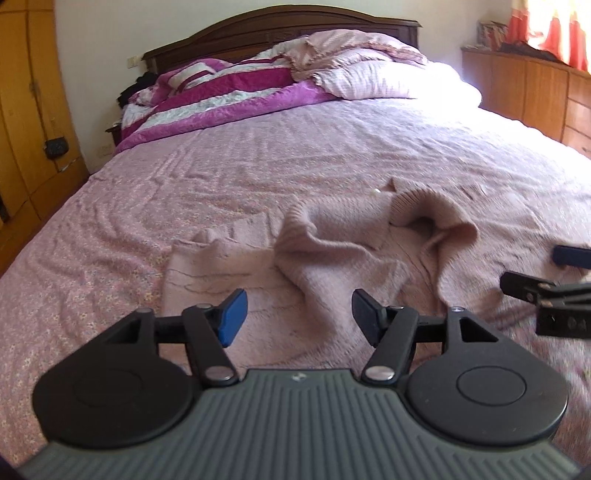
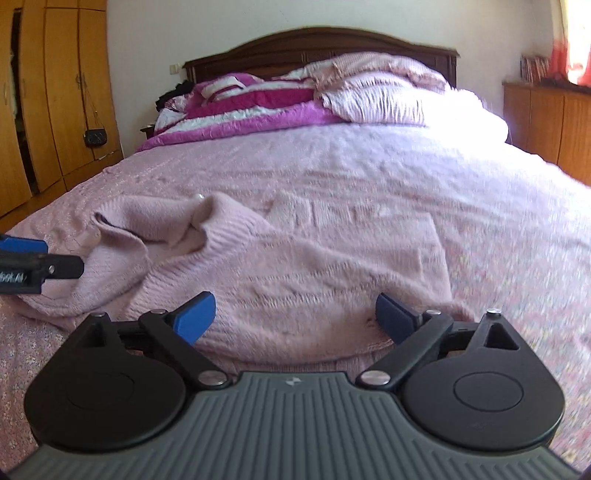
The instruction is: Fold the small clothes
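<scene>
Where folds bunch, sweater (image 1: 332, 251) outline unclear.

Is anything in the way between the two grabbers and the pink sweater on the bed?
No, nothing visible. The left gripper and right gripper both hang open just above the pink sweater, which lies rumpled on the bedspread with nothing on top of it.

Open bedspread (image 1: 258, 155) is left free beyond the rumpled pink sweater (image 1: 332, 236). The far end is blocked by heaped quilts (image 1: 236, 92) and headboard (image 1: 280, 26); wardrobes (image 1: 26, 110) line the left.
</scene>
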Demonstrator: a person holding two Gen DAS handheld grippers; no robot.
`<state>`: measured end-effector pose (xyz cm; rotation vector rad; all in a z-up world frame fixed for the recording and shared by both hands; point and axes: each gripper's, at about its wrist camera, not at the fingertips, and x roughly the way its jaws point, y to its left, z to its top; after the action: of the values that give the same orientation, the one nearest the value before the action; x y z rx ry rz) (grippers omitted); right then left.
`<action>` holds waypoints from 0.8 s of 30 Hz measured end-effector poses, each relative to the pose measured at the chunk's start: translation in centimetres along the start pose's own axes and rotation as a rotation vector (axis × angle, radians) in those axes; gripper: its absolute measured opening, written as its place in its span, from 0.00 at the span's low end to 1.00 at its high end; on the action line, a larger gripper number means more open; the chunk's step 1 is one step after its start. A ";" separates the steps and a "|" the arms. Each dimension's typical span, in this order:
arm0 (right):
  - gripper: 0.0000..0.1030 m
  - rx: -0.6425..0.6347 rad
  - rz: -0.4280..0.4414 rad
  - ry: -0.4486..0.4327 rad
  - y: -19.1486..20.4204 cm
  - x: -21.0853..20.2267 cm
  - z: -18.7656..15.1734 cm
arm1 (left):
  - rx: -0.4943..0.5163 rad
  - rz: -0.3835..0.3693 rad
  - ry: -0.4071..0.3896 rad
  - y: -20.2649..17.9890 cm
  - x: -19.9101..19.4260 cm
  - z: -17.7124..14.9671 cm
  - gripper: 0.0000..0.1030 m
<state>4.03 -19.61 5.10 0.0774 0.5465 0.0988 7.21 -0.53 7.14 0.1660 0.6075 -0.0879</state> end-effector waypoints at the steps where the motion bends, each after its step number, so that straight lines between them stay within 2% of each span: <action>1: 0.95 0.010 0.004 0.006 -0.1 0.2 -0.2 | 0.013 -0.004 -0.004 -0.2 0.0 -0.1 0.62; 4: 1.00 0.016 0.021 0.024 -0.4 0.9 -1.0 | 0.048 -0.015 -0.007 -0.7 0.2 -0.6 0.62; 12: 1.00 0.028 0.040 0.033 -0.9 1.9 -2.0 | 0.138 -0.043 0.008 -2.2 1.6 -1.8 0.62; 15: 1.00 0.032 0.050 0.022 -1.2 1.8 -2.2 | 0.181 -0.027 0.022 -2.8 2.3 -2.5 0.64; 21: 1.00 -0.019 0.033 0.015 -0.2 1.1 -1.5 | 0.217 0.007 -0.029 -3.2 2.6 -3.1 0.65; 24: 1.00 -0.059 0.029 -0.031 0.6 -0.1 -1.3 | 0.237 0.022 -0.053 -3.5 2.7 -3.1 0.64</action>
<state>3.27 -18.93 4.10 0.0292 0.5115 0.1414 7.20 -3.45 2.64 0.3990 0.5414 -0.1428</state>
